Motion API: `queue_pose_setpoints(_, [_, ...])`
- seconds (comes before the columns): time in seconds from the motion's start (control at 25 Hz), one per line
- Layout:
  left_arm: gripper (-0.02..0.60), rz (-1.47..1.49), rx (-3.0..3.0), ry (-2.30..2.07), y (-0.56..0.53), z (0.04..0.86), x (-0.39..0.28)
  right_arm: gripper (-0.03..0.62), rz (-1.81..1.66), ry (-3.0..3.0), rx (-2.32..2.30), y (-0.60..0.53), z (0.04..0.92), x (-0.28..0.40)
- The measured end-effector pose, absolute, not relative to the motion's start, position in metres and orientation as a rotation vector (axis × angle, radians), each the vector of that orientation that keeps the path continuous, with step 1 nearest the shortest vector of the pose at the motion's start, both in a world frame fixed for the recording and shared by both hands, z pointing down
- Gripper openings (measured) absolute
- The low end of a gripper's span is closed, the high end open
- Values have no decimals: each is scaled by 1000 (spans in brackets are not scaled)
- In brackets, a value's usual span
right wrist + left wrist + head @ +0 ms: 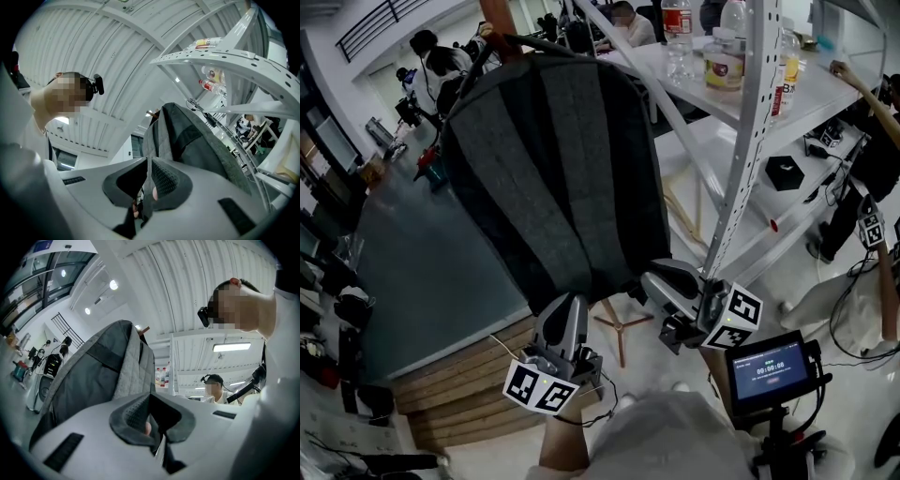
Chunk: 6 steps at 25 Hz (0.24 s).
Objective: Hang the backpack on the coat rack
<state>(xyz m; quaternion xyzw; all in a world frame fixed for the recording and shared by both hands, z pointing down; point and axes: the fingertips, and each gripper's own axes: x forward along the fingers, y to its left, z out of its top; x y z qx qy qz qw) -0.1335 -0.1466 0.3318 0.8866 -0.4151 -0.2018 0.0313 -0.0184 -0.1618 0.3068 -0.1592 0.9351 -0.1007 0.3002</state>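
A dark grey backpack point(553, 178) hangs down from the top of the brown coat rack pole point(499, 23), with the rack's wooden feet point(622, 325) showing beneath the bag. My left gripper point(572, 302) is shut on the backpack's bottom edge from below. My right gripper point(649, 283) is shut on the same edge at its lower right corner. In the left gripper view the backpack point(93, 376) rises above the closed left gripper point(151, 423). In the right gripper view a fold of the backpack point(197, 140) runs down between the pads of the right gripper point(146, 187).
A white metal shelf rack point(741, 141) with bottles point(722, 56) stands close on the right of the bag. A wooden step point(459, 394) lies below left. A small screen point(769, 367) sits at lower right. People work at desks behind, and an arm point(862, 84) reaches in at the far right.
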Motion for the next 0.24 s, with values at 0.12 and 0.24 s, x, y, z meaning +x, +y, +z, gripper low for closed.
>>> queue_pose_setpoints(0.12, [8, -618, 2732, -1280, -146, 332, -134, 40, -268, 2482, -421, -162, 307, -19])
queue_pose_setpoints(0.24, [7, -620, 2729, -1281, -146, 333, -133, 40, -272, 2483, -416, -162, 307, -19])
